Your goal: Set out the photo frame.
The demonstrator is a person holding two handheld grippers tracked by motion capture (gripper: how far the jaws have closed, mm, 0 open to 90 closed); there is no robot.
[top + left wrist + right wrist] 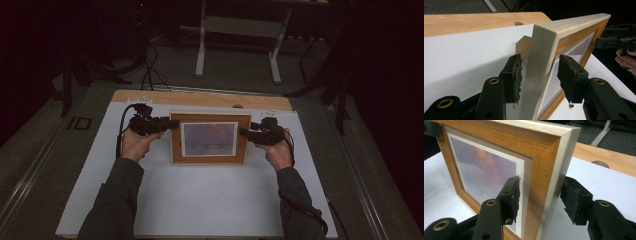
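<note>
High view: a wooden picture frame [210, 139] stands on the white counter [200, 200], left gripper [167, 122] and right gripper [243, 131] at its sides; left gripper view: jaws apart, straddling the frame's edge; right gripper view: likewise apart around its edge.

No legible text or labels anywhere

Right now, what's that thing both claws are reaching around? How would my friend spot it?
Look at the white table top; near its far middle stands a wooden picture frame. The left gripper and right gripper straddle its sides, open. Its purple-orange sky picture marks it out.
</note>
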